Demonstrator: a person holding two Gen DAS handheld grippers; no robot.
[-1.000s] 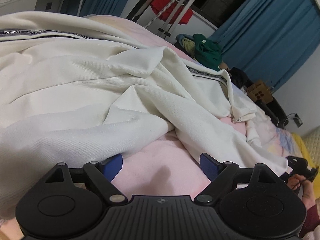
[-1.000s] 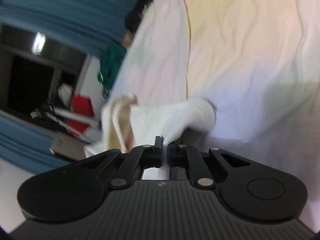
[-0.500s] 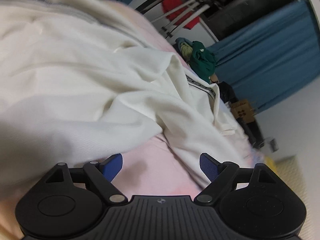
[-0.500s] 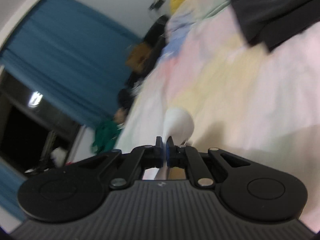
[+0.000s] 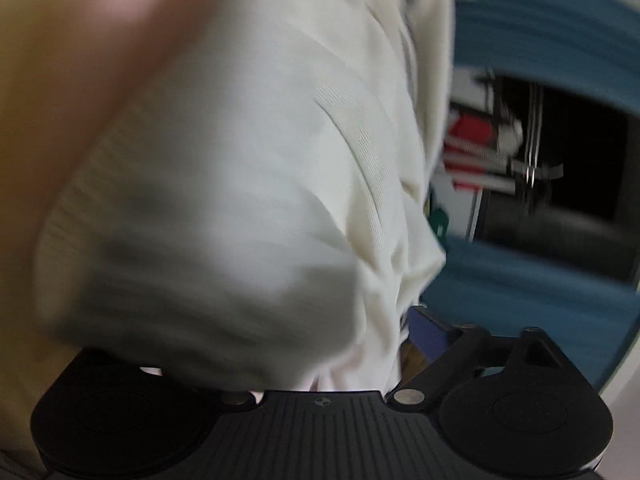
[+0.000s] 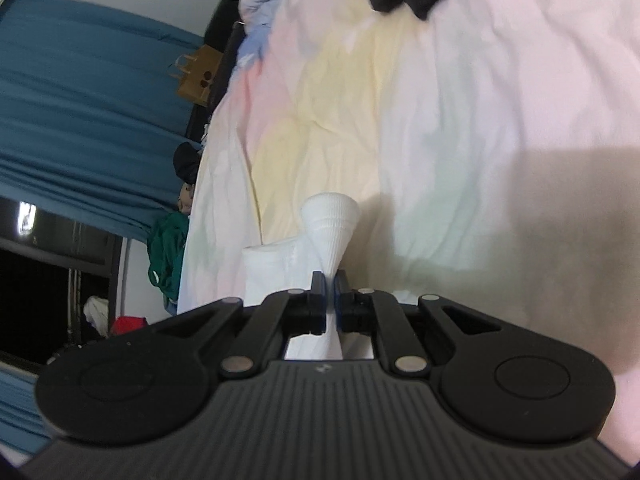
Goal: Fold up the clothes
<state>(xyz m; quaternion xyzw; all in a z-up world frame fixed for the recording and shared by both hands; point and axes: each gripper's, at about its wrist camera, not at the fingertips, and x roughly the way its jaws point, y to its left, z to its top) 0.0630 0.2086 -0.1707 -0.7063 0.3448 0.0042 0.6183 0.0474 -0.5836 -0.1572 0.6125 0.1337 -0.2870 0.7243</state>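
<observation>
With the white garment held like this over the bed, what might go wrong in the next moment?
1. The right gripper pinches only a narrow ribbed end of the white garment; a pull might slip it free.
2. The left gripper is closing into a thick bunch of the cloth, with one finger visible and the other hidden, so it may catch several layers and fold unevenly.

A bedroom at home
A bed (image 6: pixel 460 120) under a pastel sheet, blue curtains (image 6: pixel 88 100), a dark window (image 6: pixel 36 272), clothes heaped beside it
</observation>
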